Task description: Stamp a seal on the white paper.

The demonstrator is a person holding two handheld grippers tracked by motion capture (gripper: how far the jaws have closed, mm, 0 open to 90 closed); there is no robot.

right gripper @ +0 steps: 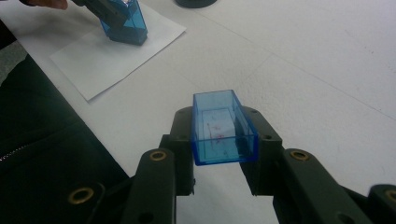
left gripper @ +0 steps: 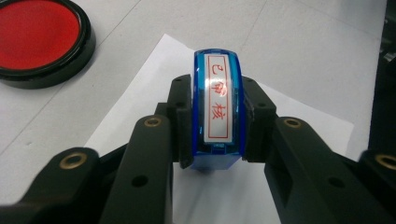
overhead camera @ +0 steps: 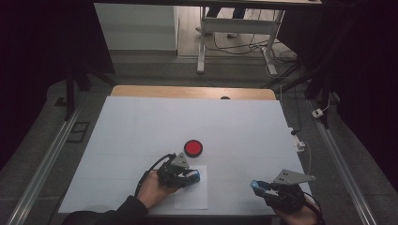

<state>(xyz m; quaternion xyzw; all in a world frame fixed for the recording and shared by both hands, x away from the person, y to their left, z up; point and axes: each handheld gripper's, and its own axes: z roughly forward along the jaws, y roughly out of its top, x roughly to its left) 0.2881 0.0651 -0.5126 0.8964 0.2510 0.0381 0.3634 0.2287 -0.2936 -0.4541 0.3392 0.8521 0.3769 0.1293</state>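
Observation:
My left gripper [overhead camera: 193, 177] is shut on a blue stamp [left gripper: 217, 107] that bears a white label with red characters. The stamp [right gripper: 122, 23] leans over a white sheet of paper [overhead camera: 192, 197], and its lower end seems to rest on the sheet. A round red ink pad [overhead camera: 193, 148] in a black case lies just beyond the paper. At the front right, my right gripper [overhead camera: 257, 186] is shut on the stamp's clear blue cap [right gripper: 223, 128], held a little above the table with its open side up.
A white mat [overhead camera: 141, 126] covers the table; a wooden strip [overhead camera: 187, 92] shows at its far edge. The person's dark sleeve [right gripper: 46, 154] lies along the near edge. Cables and a plug [overhead camera: 300, 143] hang at the right side. Beyond the table stands a desk frame [overhead camera: 234, 28].

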